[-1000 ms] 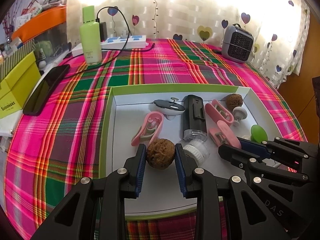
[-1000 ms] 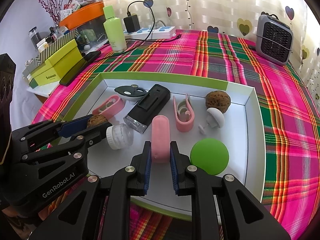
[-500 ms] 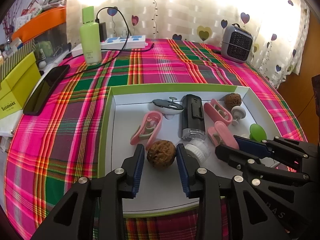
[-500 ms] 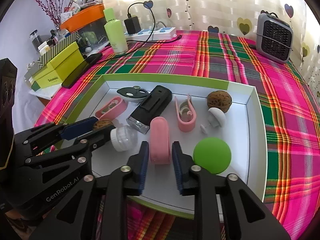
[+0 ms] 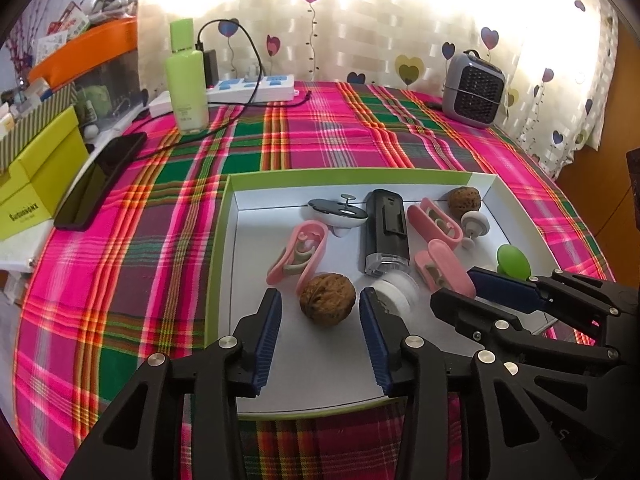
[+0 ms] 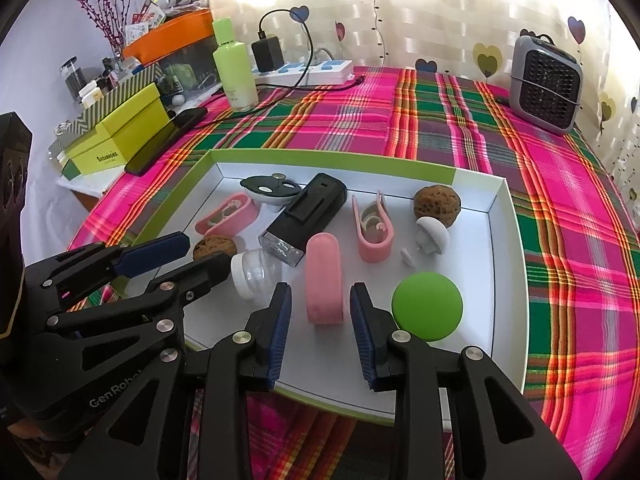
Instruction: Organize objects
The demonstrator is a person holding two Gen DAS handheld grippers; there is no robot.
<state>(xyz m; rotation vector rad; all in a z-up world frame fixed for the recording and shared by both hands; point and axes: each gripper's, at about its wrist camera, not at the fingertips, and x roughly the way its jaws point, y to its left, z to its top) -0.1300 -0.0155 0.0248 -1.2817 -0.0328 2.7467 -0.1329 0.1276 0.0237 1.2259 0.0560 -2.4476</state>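
While both tools hang over the shallow white cardboard tray with the lime-green rim (image 5: 224,216), the step in hand looks like a double release. The left hand-held gripper (image 5: 320,316) has just been opening its jaws; they now stand spread on either side of the brown wrinkled walnut (image 5: 327,298), with a clear gap at each pad, and the nut rests on the tray floor near six o'clock. The right hand-held gripper (image 6: 320,312) has likewise just been opening; the smooth pink oblong clip lying face down (image 6: 324,278) sits between its parted pads, untouched, with the matte green ball (image 6: 427,305) just beside it at three o'clock. A second walnut (image 6: 437,201), two open pink clips and a black rectangular device (image 6: 308,216) lie toward twelve o'clock.

Everything small appears to be in the tray already, on the plaid-covered bench (image 5: 320,132). Next, I judge, each tool should back straight away from its object without nudging it, the round walnut especially, since it could roll.
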